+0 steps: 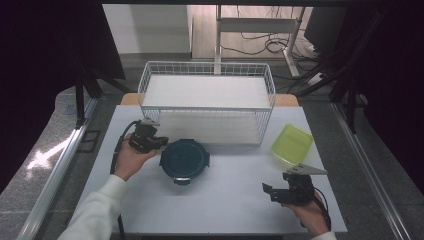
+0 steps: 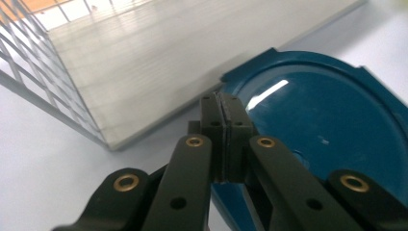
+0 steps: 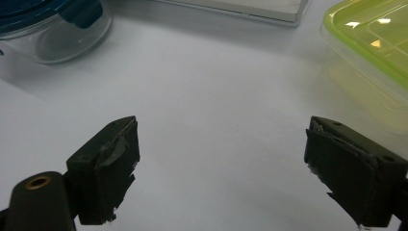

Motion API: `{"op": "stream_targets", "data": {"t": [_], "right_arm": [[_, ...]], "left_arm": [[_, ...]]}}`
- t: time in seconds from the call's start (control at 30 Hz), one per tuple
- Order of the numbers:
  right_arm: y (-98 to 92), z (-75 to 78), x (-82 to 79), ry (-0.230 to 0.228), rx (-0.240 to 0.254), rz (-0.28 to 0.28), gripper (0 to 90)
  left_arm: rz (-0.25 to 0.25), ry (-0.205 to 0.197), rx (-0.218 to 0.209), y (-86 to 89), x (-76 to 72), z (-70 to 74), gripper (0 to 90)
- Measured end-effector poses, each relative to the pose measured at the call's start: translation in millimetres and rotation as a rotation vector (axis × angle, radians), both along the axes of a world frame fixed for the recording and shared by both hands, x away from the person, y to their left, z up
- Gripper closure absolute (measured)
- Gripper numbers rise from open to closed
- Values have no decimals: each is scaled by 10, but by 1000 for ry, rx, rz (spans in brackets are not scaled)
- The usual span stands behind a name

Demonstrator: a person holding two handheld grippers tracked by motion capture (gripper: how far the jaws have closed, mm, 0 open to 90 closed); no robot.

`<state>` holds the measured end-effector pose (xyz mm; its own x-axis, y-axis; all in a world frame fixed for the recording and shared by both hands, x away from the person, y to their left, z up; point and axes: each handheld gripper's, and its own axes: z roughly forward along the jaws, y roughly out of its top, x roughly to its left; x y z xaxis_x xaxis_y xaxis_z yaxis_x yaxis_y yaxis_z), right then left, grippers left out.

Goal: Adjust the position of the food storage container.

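My white tabletop (image 1: 220,200) is smooth and matte, with a white wire basket (image 1: 207,100) standing at its far side. In front of the basket sits a round clear container with a glossy dark blue lid (image 1: 184,159). My left gripper (image 1: 150,140) rests at the lid's left edge, fingers (image 2: 226,139) pressed together with nothing between. My right gripper (image 1: 280,192) hovers near me, fingers (image 3: 108,168) spread wide. A square container with a yellow-green lid (image 1: 292,144) lies right of the basket.

round blue-lidded container (image 1: 184,160), square green-lidded container (image 1: 292,144)
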<state>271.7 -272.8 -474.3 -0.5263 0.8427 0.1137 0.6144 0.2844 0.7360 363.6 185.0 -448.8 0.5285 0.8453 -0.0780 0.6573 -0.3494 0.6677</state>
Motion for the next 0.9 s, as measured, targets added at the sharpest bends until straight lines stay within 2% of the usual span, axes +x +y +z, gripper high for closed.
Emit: {"op": "stream_targets", "data": {"t": [0.13,0.2,0.27,0.5,0.73,0.83,0.9], "right_arm": [[1,-3,-1,-1,1,-5,120],[3,-6,-1,1,0,-3,120],[7,-14,2,4,-3,-1,120],[12,-20,1,6,-3,0,120],[11,-27,2,9,-6,0,120],[12,-30,2,10,-7,0,120],[13,-32,3,11,-8,1,120]], "left_arm": [[16,5,29,-29,78,-38,900],[-6,6,63,-41,117,-63,900],[2,12,72,-73,138,-102,900],[-34,9,130,-141,219,-178,900],[-58,11,158,-204,274,-238,900],[-78,38,153,-175,303,-270,900],[-84,39,143,-161,308,-274,900]]}}
